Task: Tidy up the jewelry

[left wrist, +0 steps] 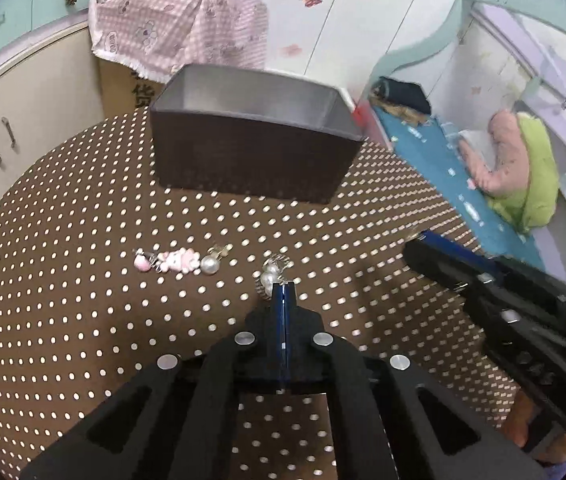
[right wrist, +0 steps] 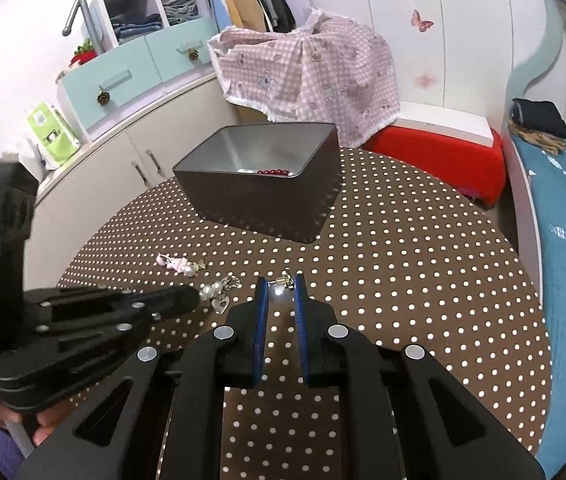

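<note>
On the brown dotted tablecloth stands a dark box holding red beads. My left gripper is shut, its tips on the near end of a pearl and heart charm lying on the cloth. My right gripper is shut on a pearl earring, whose gold fitting sticks out past the pads. A pink charm with a pearl lies loose to the left.
The round table's edge curves close on the left and right. A pink checked cloth covers a carton behind the box. Cream cabinets stand at the left, a red stool and a blue-covered bed at the right.
</note>
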